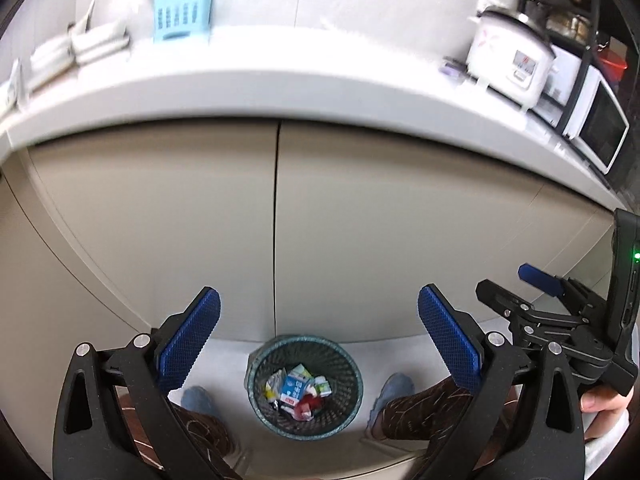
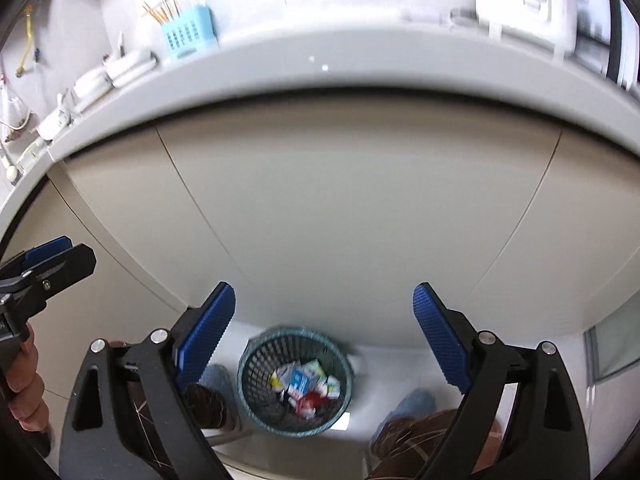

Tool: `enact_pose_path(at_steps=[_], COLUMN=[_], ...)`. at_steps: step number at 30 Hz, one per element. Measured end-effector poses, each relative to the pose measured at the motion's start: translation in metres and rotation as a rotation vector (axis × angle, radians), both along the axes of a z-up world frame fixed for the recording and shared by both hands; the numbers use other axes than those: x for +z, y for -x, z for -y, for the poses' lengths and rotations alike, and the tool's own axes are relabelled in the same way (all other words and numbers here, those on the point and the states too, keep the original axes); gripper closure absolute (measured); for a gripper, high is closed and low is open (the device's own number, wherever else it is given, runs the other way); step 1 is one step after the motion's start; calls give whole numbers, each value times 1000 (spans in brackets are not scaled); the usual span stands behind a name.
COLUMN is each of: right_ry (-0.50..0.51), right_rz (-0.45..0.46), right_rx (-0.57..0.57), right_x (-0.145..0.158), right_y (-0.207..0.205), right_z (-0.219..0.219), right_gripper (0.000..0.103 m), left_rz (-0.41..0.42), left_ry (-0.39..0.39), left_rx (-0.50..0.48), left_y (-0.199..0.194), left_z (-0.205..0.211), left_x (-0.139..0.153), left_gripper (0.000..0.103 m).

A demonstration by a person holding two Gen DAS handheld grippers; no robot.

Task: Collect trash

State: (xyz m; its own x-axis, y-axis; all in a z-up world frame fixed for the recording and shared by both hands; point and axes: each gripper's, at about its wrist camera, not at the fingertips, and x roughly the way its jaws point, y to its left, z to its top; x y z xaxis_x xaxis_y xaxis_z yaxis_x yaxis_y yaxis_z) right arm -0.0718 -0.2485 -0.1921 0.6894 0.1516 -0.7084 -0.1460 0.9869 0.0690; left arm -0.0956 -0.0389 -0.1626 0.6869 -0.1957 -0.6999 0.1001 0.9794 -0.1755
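A dark mesh wastebasket (image 1: 256,364) stands on the floor against the cabinet, holding several crumpled cartons and wrappers (image 1: 298,390). It also shows in the right wrist view (image 2: 250,364) with the same trash (image 2: 306,386). My left gripper (image 1: 319,312) is open and empty, high above the basket. My right gripper (image 2: 324,306) is open and empty, also above the basket. The right gripper shows at the right edge of the left wrist view (image 1: 540,292); the left gripper shows at the left edge of the right wrist view (image 2: 48,260).
A white counter (image 1: 280,76) runs above beige cabinet doors (image 1: 276,220). On it stand a blue utensil caddy (image 1: 182,14), white dishes (image 1: 100,42), a rice cooker (image 1: 512,60) and a microwave (image 1: 600,128). The person's feet (image 1: 394,384) flank the basket.
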Motion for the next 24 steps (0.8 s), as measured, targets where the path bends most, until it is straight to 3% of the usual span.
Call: enact_pose_path(at_steps=[12, 24], right_ry=[10, 61], right_rz=[133, 195], right_rx=[-34, -70], right_x=[107, 177], right_y=[-7, -46], right_z=[24, 30], right_gripper=[16, 16], left_rz=[69, 32], left_ry=[-22, -32], left_rx=[35, 70], left_y=[-25, -84], left_z=[14, 25], left_x=[106, 158], left_gripper=[6, 6])
